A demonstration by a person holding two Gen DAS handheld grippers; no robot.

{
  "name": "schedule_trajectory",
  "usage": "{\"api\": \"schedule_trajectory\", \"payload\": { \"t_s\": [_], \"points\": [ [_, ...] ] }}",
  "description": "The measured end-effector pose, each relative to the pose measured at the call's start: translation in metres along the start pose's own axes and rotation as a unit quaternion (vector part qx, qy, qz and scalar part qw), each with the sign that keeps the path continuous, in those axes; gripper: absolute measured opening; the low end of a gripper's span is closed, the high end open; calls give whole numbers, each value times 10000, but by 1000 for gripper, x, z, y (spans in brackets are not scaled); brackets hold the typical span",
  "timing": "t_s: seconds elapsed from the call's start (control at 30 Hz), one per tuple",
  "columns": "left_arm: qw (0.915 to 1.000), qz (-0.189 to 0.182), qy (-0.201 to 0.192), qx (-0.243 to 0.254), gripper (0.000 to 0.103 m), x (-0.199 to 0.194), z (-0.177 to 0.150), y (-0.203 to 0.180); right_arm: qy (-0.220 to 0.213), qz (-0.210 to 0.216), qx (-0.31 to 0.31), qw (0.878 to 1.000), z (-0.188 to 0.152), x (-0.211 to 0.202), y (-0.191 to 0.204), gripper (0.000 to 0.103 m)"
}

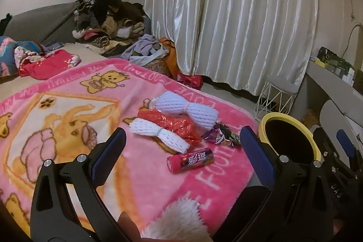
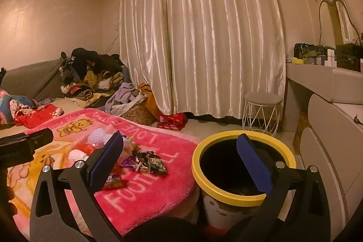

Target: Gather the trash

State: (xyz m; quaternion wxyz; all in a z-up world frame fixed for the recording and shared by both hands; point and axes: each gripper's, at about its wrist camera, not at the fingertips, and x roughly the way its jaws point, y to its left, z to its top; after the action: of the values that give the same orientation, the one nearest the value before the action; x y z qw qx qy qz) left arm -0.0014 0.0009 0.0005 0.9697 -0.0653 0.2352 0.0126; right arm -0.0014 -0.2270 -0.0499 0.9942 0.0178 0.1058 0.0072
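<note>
On the pink bear blanket (image 1: 136, 174) lie two white foam fruit nets (image 1: 188, 109) (image 1: 158, 134), a crumpled red plastic bag (image 1: 174, 125), shiny candy wrappers (image 1: 223, 134) and a red candy tube (image 1: 190, 160). A yellow-rimmed bin (image 1: 292, 140) stands beside the bed at the right. My left gripper (image 1: 181, 151) is open and empty, just short of the tube. My right gripper (image 2: 179, 158) is open and empty, between the wrappers (image 2: 147, 162) and the bin (image 2: 242, 165).
A heap of clothes (image 1: 109, 19) lies at the bed's far end by the grey headboard. A cream curtain (image 1: 226, 15) hangs behind. A white wire stool (image 2: 261, 112) and a vanity counter with bottles (image 2: 329, 74) stand at the right. A red bag (image 2: 172, 120) lies on the floor.
</note>
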Motion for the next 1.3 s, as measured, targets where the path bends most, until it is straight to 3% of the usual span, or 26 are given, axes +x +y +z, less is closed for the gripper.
{"api": "schedule_trajectory", "payload": {
  "t_s": [1.3],
  "points": [
    [10000,-71,57,-35,92,-2,1,-6,-35,25,39,10000,3,-3,2,97]
  ]
}}
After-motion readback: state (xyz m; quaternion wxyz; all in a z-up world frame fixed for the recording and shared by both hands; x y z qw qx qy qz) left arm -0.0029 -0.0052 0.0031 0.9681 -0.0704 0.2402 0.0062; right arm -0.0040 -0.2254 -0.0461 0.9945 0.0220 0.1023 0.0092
